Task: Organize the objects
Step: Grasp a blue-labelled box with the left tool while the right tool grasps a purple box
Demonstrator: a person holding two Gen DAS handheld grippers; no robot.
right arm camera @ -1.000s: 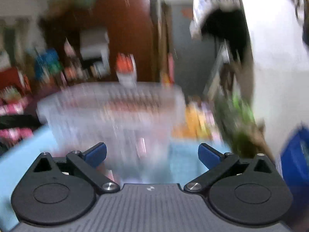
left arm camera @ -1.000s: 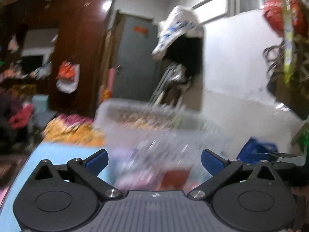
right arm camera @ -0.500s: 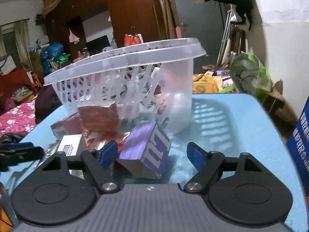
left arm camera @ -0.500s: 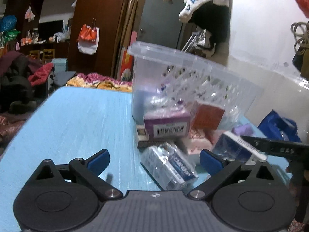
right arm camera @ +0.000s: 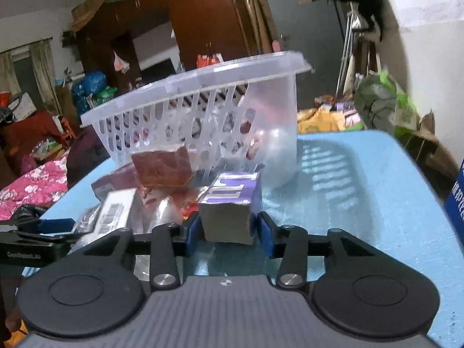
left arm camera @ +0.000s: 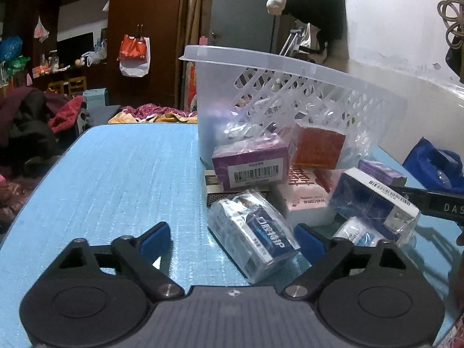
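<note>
Two tongs now sit low over the blue bench (left arm camera: 116, 191), having dropped from basket height. Right tongs (right arm camera: 229, 233) have closed from wide apart and are closing onto the purple box (right arm camera: 230, 203), pads at its sides, beside the tipped basket (right arm camera: 203, 87). Left tongs (left arm camera: 232, 242) are closing; wrapped toothpaste pack (left arm camera: 255, 237) lies between, ungripped. Judgement: both pickups started.

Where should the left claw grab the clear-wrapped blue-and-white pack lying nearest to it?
Across its two long sides, near the close end. The wrapped pack lies flat on the table, lengthwise between the closing left claw pads, so come in low from the near end.
</note>
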